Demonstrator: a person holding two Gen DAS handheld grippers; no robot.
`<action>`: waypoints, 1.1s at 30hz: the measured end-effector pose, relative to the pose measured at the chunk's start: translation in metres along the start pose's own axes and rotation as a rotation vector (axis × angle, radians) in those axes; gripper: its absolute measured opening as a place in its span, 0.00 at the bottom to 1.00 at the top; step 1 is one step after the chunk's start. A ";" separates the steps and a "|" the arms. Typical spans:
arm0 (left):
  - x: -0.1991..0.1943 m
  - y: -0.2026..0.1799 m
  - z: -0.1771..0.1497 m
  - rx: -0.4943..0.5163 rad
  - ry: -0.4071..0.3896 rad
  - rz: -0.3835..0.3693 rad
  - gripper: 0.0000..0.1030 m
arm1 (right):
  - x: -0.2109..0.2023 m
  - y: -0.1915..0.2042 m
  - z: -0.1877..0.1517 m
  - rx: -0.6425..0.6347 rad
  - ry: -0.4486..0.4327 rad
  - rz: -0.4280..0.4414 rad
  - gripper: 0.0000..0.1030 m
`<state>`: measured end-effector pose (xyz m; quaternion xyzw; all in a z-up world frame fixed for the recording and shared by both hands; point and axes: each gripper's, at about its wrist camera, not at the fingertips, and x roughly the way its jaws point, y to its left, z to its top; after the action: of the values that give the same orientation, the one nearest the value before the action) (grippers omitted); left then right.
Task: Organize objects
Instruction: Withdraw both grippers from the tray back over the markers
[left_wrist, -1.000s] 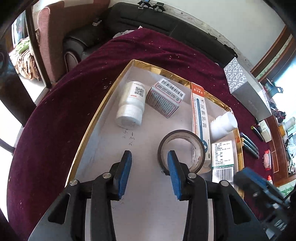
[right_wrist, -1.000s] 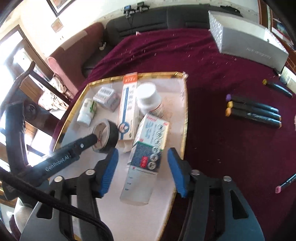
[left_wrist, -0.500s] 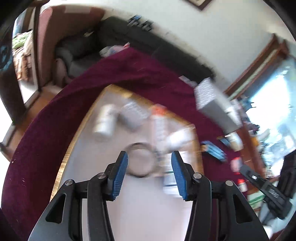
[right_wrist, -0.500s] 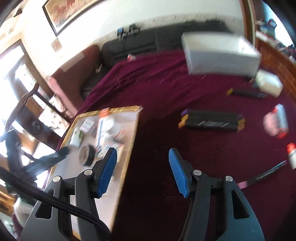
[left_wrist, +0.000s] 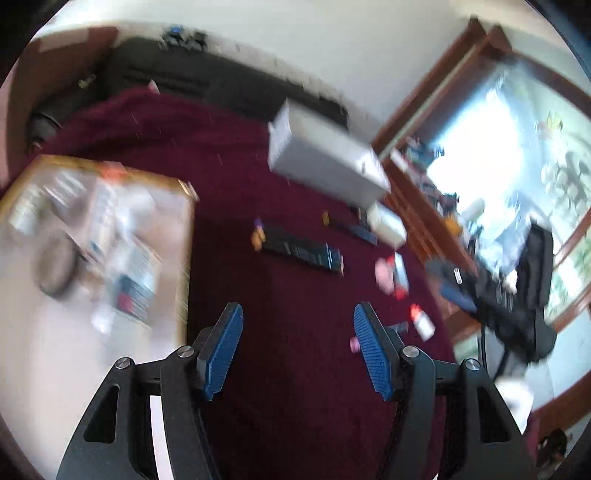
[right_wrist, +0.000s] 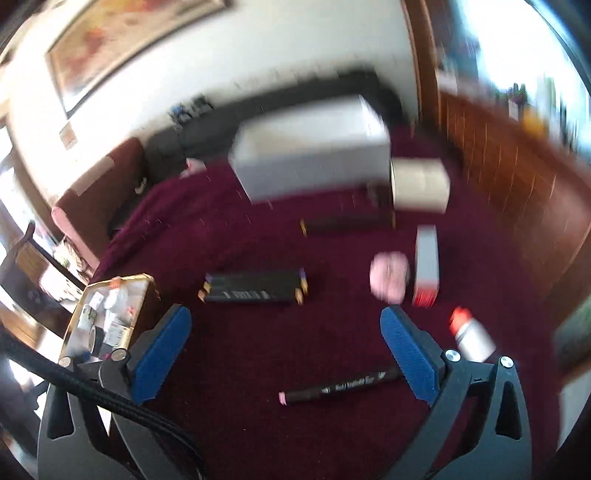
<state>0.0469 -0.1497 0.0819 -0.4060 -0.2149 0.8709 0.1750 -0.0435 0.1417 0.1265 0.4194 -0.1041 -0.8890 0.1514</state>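
A gold-rimmed tray (left_wrist: 184, 258) with boxes, bottles and a tape roll (left_wrist: 55, 269) lies at the left; it shows small in the right wrist view (right_wrist: 144, 295). On the maroon cloth lie a row of black markers (right_wrist: 255, 288), a single pink-tipped marker (right_wrist: 340, 386), a pink object (right_wrist: 389, 277), a red-ended box (right_wrist: 426, 269) and a red-capped bottle (right_wrist: 471, 336). My left gripper (left_wrist: 297, 352) is open and empty over the cloth right of the tray. My right gripper (right_wrist: 286, 354) is open and empty just above the single marker.
A grey box (right_wrist: 310, 155) and a small white box (right_wrist: 421, 186) stand at the back of the table. A black sofa (left_wrist: 221, 85) lies behind. A wooden cabinet (right_wrist: 498, 177) runs along the right. Both views are blurred.
Both grippers have swung right, away from the tray toward the markers and small items on the cloth. The right gripper's jaws stand wider apart. Neither holds anything.
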 end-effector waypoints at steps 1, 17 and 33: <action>0.011 -0.005 -0.004 0.004 0.022 0.008 0.54 | 0.010 -0.005 0.001 0.022 0.023 0.021 1.00; 0.073 -0.001 -0.024 -0.052 0.088 0.144 0.54 | 0.174 0.010 0.075 0.156 0.338 0.309 1.00; 0.080 -0.017 -0.036 0.094 0.022 0.159 0.74 | 0.128 0.013 0.028 0.104 0.381 0.407 0.97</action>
<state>0.0290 -0.0886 0.0194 -0.4226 -0.1391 0.8866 0.1264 -0.1399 0.0859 0.0569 0.5567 -0.2015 -0.7387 0.3221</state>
